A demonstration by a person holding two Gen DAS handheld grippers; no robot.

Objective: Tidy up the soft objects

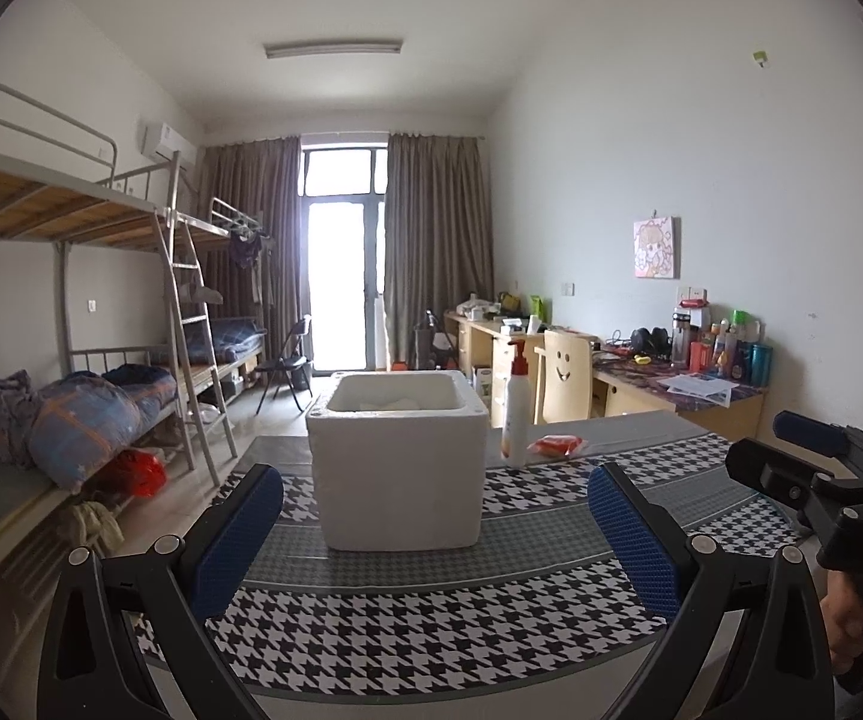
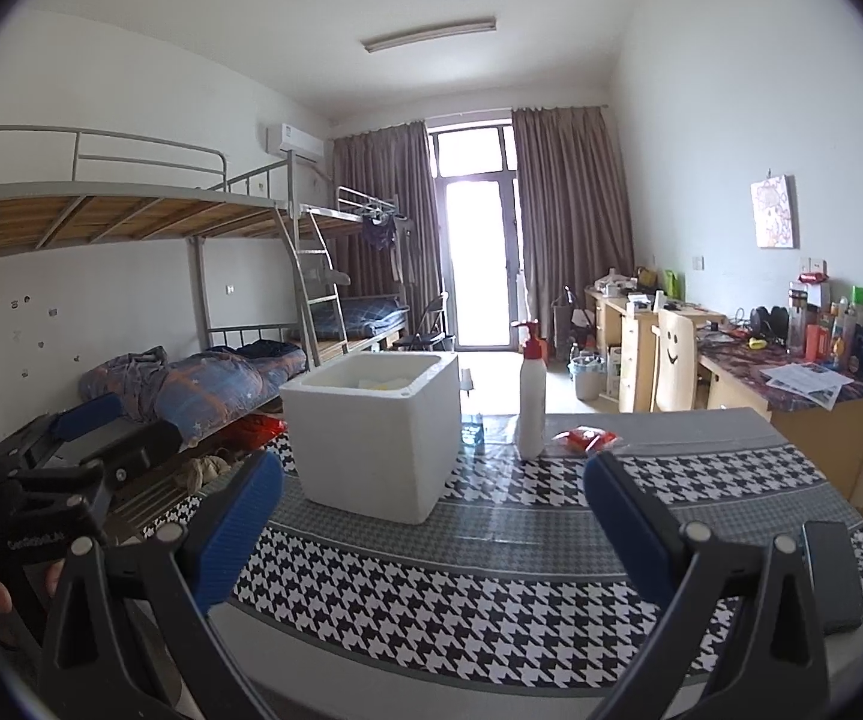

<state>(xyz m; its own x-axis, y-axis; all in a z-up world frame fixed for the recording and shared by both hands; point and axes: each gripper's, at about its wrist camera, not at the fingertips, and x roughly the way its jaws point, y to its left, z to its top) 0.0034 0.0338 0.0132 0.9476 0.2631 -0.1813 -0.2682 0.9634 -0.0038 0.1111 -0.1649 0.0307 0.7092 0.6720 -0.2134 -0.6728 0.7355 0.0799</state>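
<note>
Grippers, left (image 1: 434, 516) and right (image 2: 431, 510), hover with fingers spread wide and empty, squared up to the white foam box (image 1: 398, 462) on the houndstooth tabletop (image 1: 431, 618); the soft red packet (image 1: 557, 445) lies beyond it, beside the white pump bottle (image 1: 515, 414), probably bound for that box.

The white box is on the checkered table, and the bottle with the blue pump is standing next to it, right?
Almost. The white box does sit on the checkered table, and the bottle stands beside it, but its pump is red, not blue. The right wrist view shows the red pump clearly. The blue things are the gripper pads.
</note>
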